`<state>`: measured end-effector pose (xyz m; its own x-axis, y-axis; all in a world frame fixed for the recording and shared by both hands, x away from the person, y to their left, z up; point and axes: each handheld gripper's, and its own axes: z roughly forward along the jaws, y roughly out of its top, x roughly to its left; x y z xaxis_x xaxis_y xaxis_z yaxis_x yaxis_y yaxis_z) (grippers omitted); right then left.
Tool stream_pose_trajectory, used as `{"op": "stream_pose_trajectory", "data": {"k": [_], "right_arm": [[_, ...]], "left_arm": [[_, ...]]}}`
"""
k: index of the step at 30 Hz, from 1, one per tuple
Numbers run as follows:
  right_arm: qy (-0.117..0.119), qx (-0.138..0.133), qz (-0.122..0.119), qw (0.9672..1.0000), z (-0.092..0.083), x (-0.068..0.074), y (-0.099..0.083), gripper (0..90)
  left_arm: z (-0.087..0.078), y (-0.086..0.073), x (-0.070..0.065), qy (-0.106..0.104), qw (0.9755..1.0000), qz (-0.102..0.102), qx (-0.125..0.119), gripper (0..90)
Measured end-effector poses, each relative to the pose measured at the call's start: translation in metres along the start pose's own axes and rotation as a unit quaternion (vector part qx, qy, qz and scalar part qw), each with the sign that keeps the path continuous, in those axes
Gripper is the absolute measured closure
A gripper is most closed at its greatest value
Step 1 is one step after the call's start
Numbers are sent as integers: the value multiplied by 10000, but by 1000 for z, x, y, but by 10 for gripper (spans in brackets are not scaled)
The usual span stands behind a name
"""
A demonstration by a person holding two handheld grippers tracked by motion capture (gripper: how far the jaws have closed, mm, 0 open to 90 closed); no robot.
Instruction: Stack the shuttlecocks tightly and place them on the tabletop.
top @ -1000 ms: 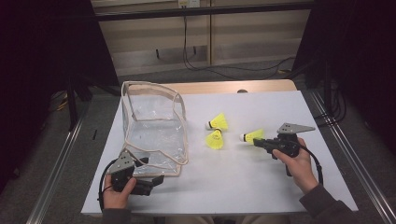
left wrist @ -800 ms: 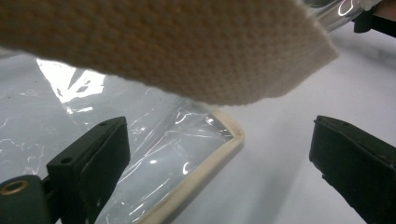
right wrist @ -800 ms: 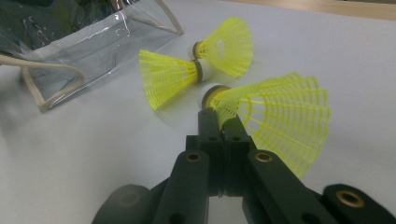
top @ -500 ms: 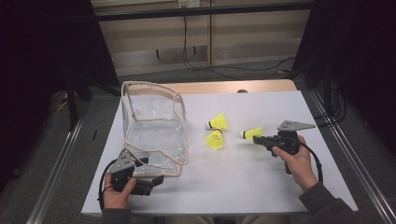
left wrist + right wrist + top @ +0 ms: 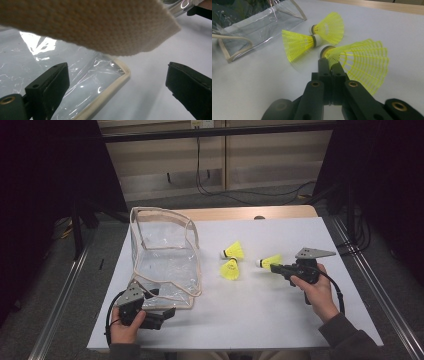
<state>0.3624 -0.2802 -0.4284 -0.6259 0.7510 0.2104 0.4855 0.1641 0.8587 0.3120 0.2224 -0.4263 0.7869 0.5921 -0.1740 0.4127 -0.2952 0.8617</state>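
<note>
White table (image 5: 280, 320) — right claw (image 5: 331, 60) clamping shuttlecock (image 5: 362, 62)

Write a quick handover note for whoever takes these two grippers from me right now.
Right gripper: shut on the skirt of one yellow shuttlecock, held just off the table.
Left gripper: open at the near corner of the clear bag, gripping nothing.
Two other shuttlecocks lie on the table beside the bag.
Done: one picked up. Left: likely bagging all three; none is inside yet.
</note>
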Motion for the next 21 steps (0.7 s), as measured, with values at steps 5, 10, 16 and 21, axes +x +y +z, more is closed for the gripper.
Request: {"op": "stream_pose_trajectory", "data": {"k": [5, 10, 16, 21], "right_arm": [[-1, -35, 23, 10000, 1, -1, 2, 892], [-36, -44, 18, 10000, 2, -2, 5, 893], [-58, -25, -46, 10000, 4, -2, 12, 892], [-55, -37, -16, 10000, 6, -4, 15, 893]], "left_arm": [[0, 0, 0, -2, 10000, -1, 5, 51], [0, 0, 0, -3, 10000, -3, 8, 51], [0, 0, 0, -4, 10000, -2, 10, 51], [0, 0, 0, -11, 10000, -3, 4, 51]]}}
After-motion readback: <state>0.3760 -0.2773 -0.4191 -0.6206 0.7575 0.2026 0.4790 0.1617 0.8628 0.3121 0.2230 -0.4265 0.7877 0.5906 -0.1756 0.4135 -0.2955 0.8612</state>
